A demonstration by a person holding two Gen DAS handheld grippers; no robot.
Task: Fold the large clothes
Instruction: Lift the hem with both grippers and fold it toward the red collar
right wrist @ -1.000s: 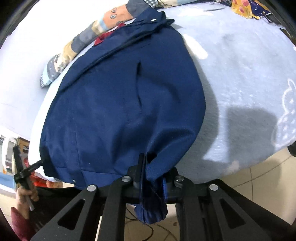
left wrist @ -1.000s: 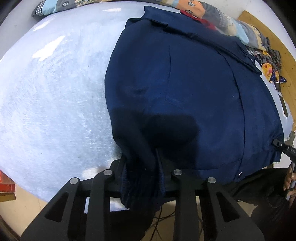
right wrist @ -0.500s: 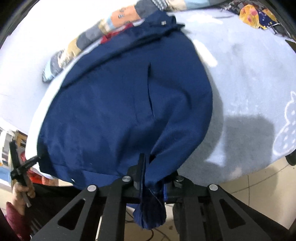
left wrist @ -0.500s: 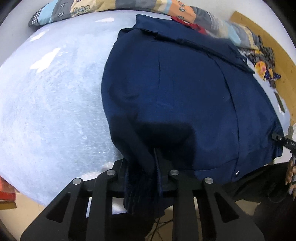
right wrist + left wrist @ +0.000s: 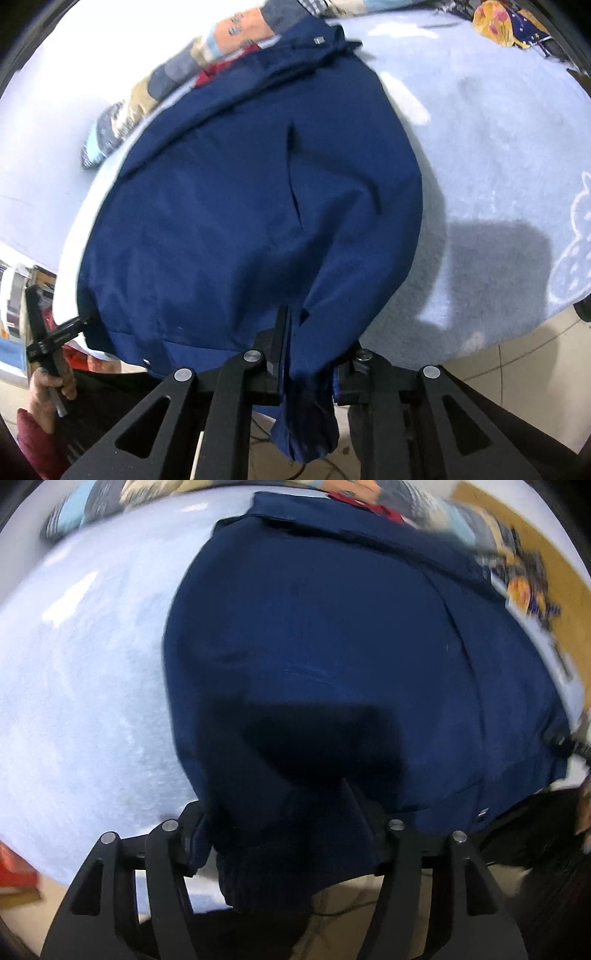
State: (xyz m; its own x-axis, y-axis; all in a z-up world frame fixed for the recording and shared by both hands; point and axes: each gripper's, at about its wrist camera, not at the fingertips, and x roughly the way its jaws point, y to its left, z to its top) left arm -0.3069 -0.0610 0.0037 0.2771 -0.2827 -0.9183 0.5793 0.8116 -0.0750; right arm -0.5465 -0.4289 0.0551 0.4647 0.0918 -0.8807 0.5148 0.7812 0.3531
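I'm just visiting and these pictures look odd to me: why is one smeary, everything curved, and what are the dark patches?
Left wrist view: motion-blurred, worst at the edges; a dark shadow lies on the navy jacket near the camera. Right wrist view: sharper; a grey shadow falls on the pale blue blanket. Both views: fisheye lenses bend straight edges into curves and darken the corners.

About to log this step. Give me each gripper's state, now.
Left gripper: jaws opening, wide apart; navy jacket cuff hangs loose between them.
Right gripper: jaws opening, the other cuff still between them.
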